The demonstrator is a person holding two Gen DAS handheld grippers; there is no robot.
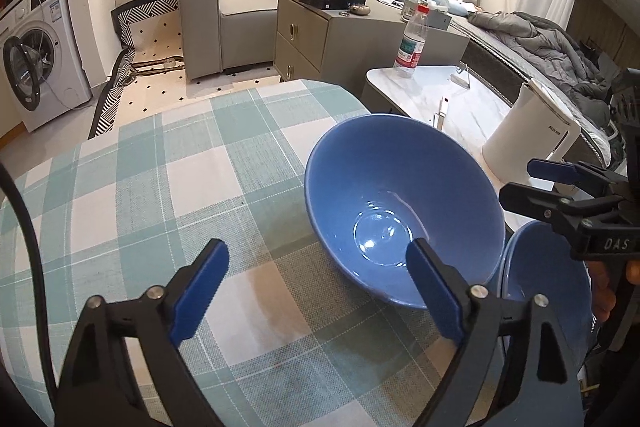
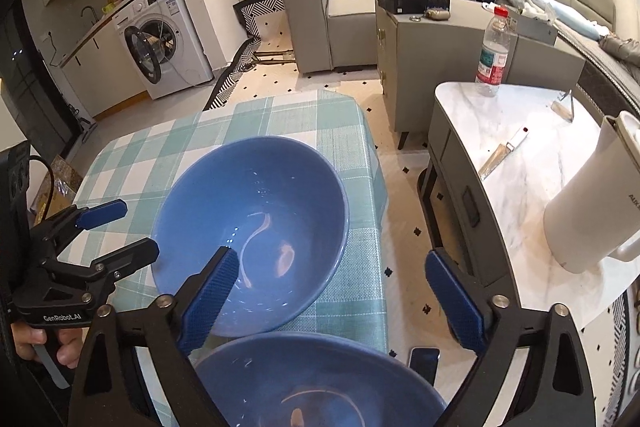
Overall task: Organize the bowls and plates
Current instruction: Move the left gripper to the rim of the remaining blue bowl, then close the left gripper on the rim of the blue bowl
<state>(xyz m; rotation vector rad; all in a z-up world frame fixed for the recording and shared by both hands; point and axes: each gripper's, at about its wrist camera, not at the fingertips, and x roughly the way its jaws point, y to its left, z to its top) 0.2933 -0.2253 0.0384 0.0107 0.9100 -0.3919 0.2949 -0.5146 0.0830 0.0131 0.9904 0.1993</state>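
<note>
Two blue bowls stand side by side on a table with a green-and-white checked cloth. The far bowl is upright and empty. The near bowl sits at the table's right edge. My left gripper is open, its right finger over the far bowl's near rim and its left finger over bare cloth. My right gripper is open above the near bowl, with its left finger across the far bowl's near rim. Neither holds anything.
To the right stands a marble side table with a white kettle, a water bottle and a knife. A phone lies on the floor between the tables. Beyond are a cabinet, sofa and washing machine.
</note>
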